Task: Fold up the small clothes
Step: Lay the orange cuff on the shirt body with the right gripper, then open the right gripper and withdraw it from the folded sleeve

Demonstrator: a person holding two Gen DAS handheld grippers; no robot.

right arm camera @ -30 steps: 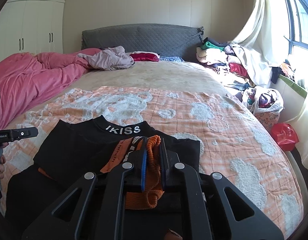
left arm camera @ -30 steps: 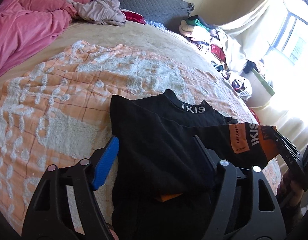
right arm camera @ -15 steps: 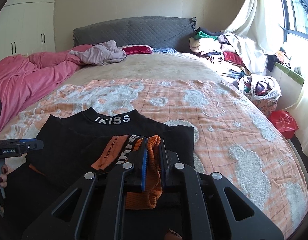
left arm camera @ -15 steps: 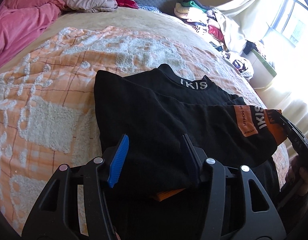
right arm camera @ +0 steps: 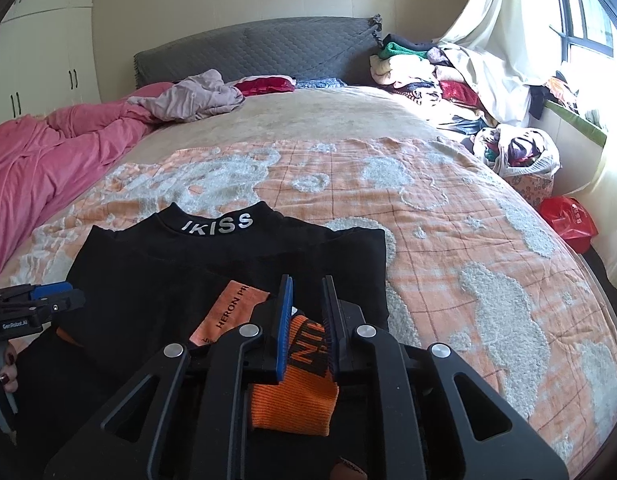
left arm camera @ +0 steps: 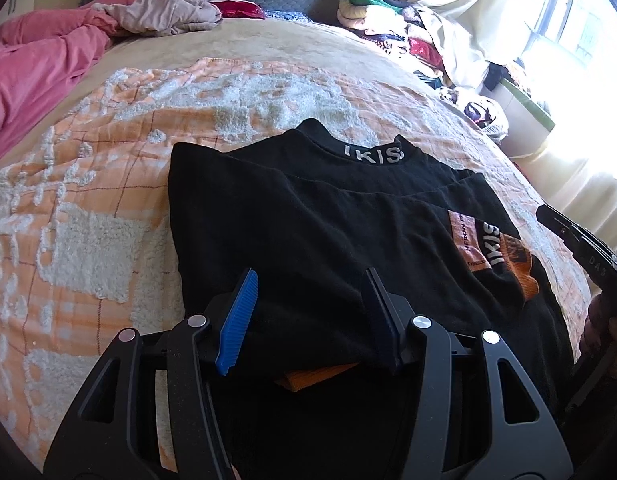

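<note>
The black top [left arm camera: 308,216] with the white "IKISS" lettering on its collar lies on the orange and white blanket [left arm camera: 88,208] that covers the near part of the bed [right arm camera: 328,120], collar away from the cameras, with one sleeve laid across the body so that its orange cuff [right arm camera: 296,396] sits on the black cloth. The left hand-held gripper [left arm camera: 308,316] points steeply down at the near left part of the top; its blue pads [left arm camera: 238,320] stand apart with a thick fold of black fabric between them, but whether they press on it cannot be told from this view. Its jaws have been closing during the past second and have then settled. In the right wrist view this gripper shows at the left edge, held by a hand [right arm camera: 6,364] with dark-painted nails. The right hand-held gripper [right arm camera: 306,328] points less steeply down over the cuff, and its jaws have just been opening a little: a narrow gap shows between the pads and the orange cuff lies in it, no longer pinched, so this gripper has released. At the head of the bed lie a pink duvet [right arm camera: 48,152] and a crumpled mauve garment [right arm camera: 192,96], and a heap of clothes [right arm camera: 420,68] rises beside the grey headboard [right arm camera: 248,52].
</note>
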